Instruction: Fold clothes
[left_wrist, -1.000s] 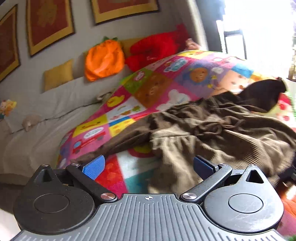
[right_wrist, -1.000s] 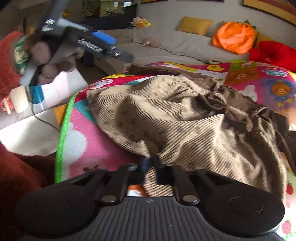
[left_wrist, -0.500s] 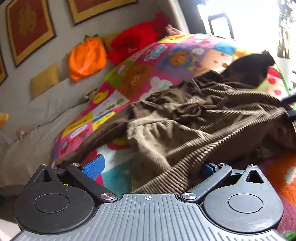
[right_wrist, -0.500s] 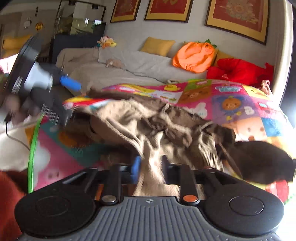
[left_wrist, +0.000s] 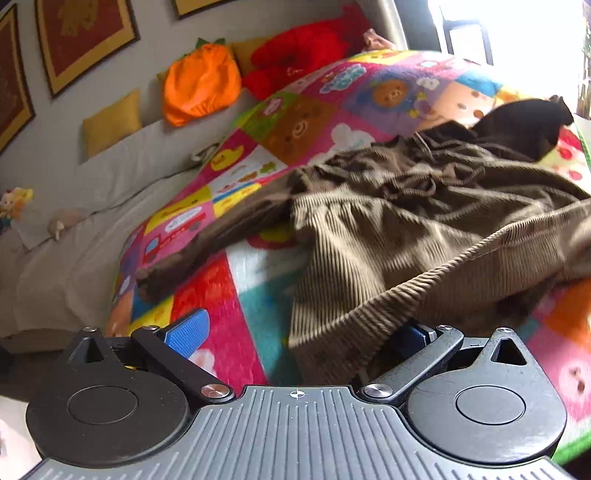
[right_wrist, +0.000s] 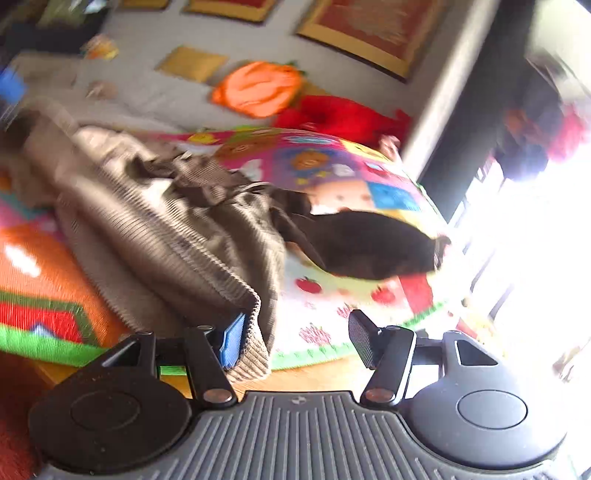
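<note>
Left wrist view shows the brown corduroy garment lying rumpled on the colourful play mat, which is spread on the floor in front of a grey sofa. No clean fold is visible yet: the cloth is bunched, its drawstring end tangled toward the far side, and a darker piece lies at its far right. I'd judge the folding barely begun, with the spreading flat and every fold left to do.

One ribbed hem runs from the heap down to the near right, where it drapes over the right finger of the left hand-held gripper. Its blue pads stand wide apart, so nothing is pinched; the cloth only rests across one side. That gripper sits low and near the mat, pointing across the garment toward the sofa.

From the right wrist view, blurred, the right hand-held gripper is also spread. A corner of the corduroy hangs against its left blue pad, while the other finger stands clear over the mat's green edge. It is low, angled toward the bright window at the right.
</note>
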